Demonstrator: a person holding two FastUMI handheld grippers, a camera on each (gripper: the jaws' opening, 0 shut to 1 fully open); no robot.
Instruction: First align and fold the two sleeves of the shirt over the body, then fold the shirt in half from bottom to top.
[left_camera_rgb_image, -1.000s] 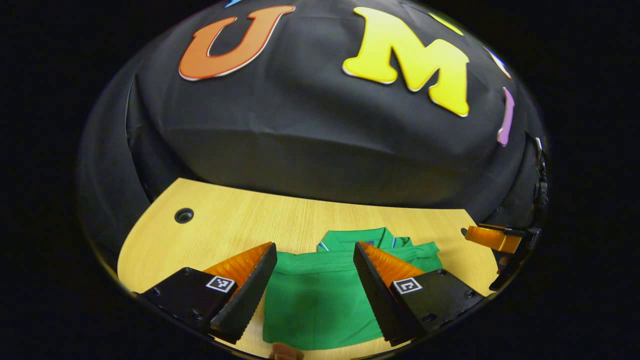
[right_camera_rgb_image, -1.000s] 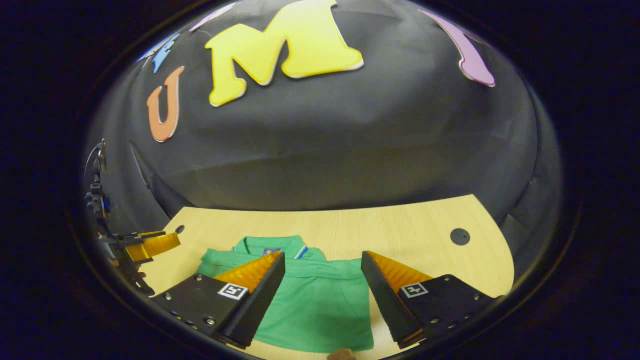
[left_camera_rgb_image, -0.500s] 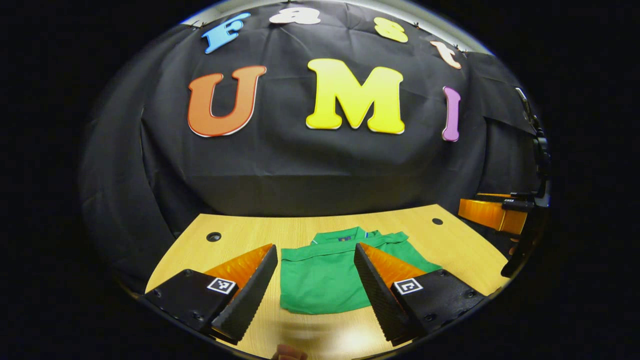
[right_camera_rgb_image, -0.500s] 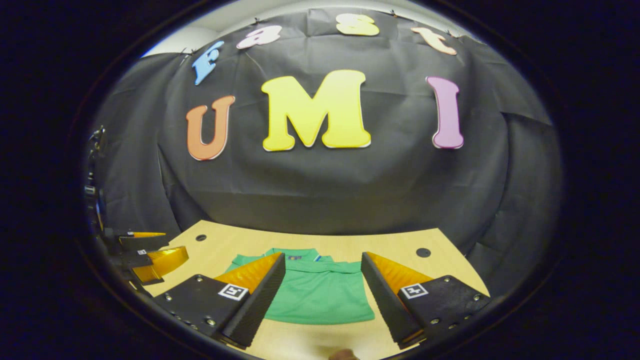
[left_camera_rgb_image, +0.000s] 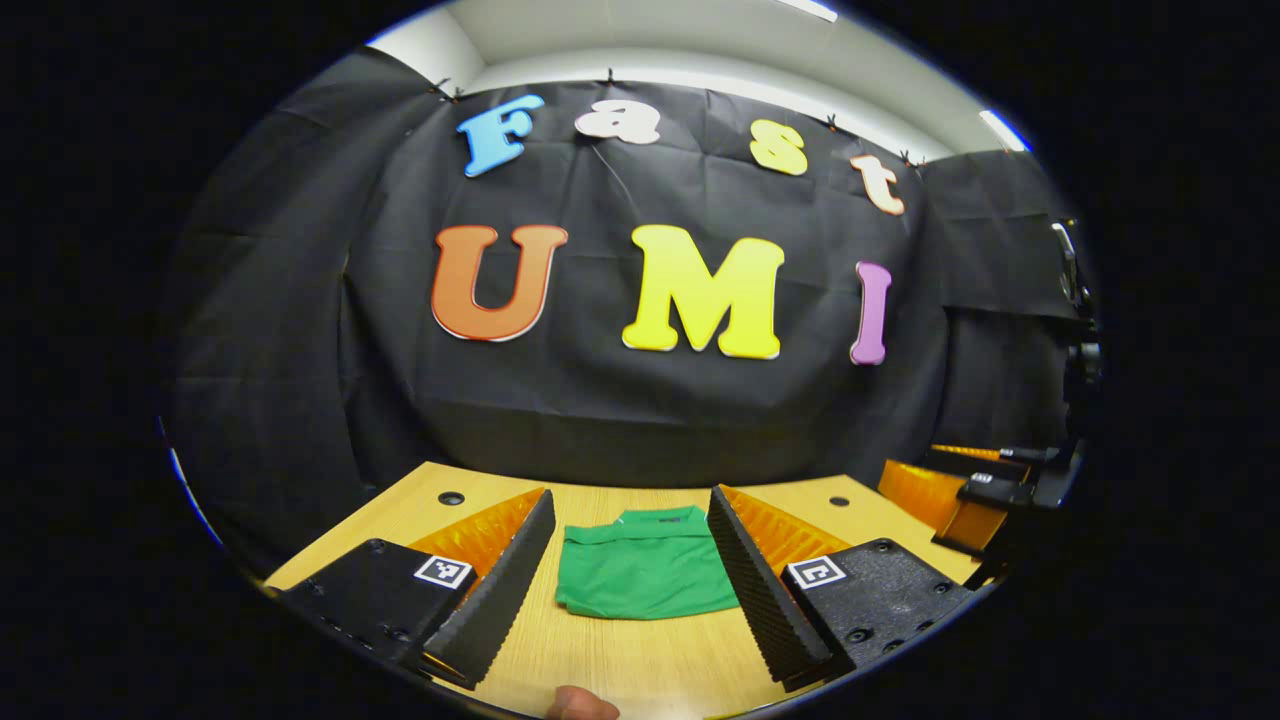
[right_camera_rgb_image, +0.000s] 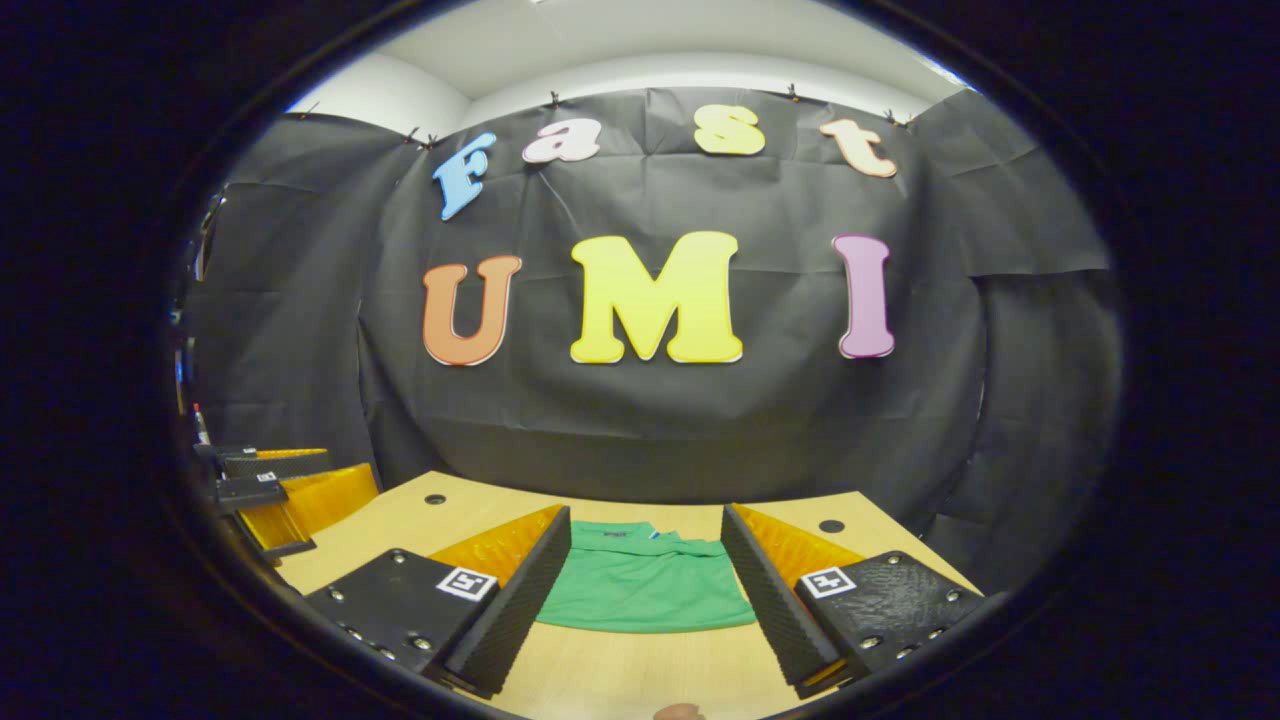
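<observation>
A green shirt (left_camera_rgb_image: 645, 570) lies folded into a compact rectangle on the wooden table (left_camera_rgb_image: 640, 670), collar toward the wall. My left gripper (left_camera_rgb_image: 630, 590) hangs open in front of the shirt and above the table, with nothing between its fingers. In the right gripper view the same folded shirt (right_camera_rgb_image: 645, 590) lies between and beyond my right gripper (right_camera_rgb_image: 645, 600), which is open and holds nothing too. The right gripper (left_camera_rgb_image: 975, 495) appears at the right edge of the left gripper view, and the left gripper (right_camera_rgb_image: 275, 490) at the left edge of the right gripper view.
The wooden table has round cable holes (left_camera_rgb_image: 451, 497) (right_camera_rgb_image: 831, 526) near its back corners. A fingertip (left_camera_rgb_image: 580, 703) shows at the bottom of the left gripper view. Black cloth walls close the booth behind and at both sides.
Both grippers have drawn back and up from the shirt, staying open. The folded shirt now looks smaller and farther off, and more of the wall and ceiling shows.
</observation>
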